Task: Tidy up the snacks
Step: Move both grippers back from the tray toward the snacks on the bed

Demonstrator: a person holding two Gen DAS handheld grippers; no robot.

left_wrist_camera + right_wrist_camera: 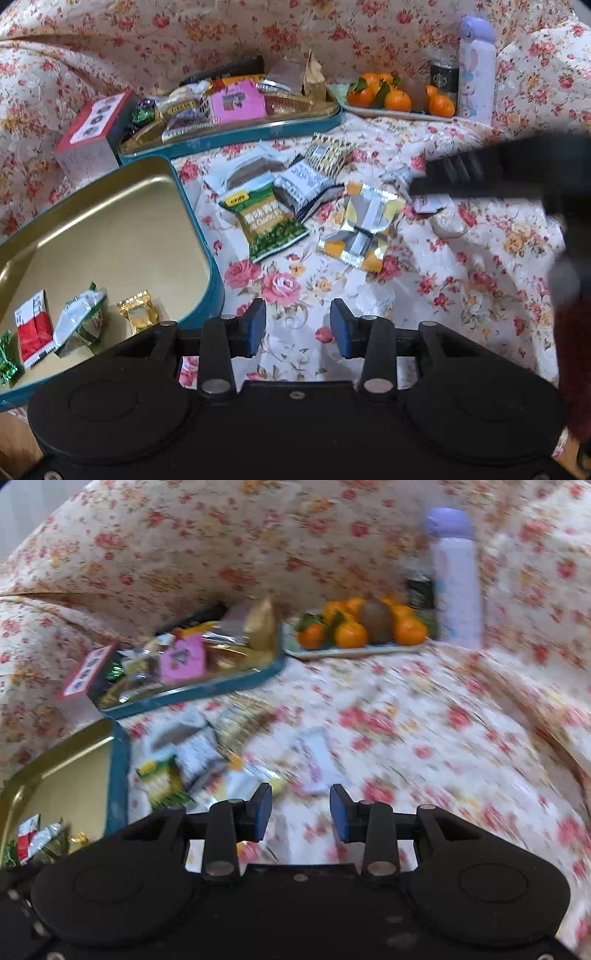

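Note:
Loose snack packets lie on the floral cloth: a green pea packet (273,221), a silver-and-yellow packet (365,225) and a white one (306,181). The gold tin with a teal rim (201,229) at the left holds a red packet (33,332), a white-green packet (79,321) and a gold candy (138,314). My left gripper (297,321) is open over bare cloth beside the tin, nothing between its pads. My right gripper (300,805) is open and empty in a blurred view, with a white-pink packet (314,760) just ahead. Its black fingers (461,177) reach in over the cloth from the right.
A second teal tin (258,129) heaped with snacks stands behind, a red-and-white box (96,129) at its left. A plate of tangerines and a kiwi (399,99), a dark cup (445,75) and a purple bottle (476,70) stand at the back right.

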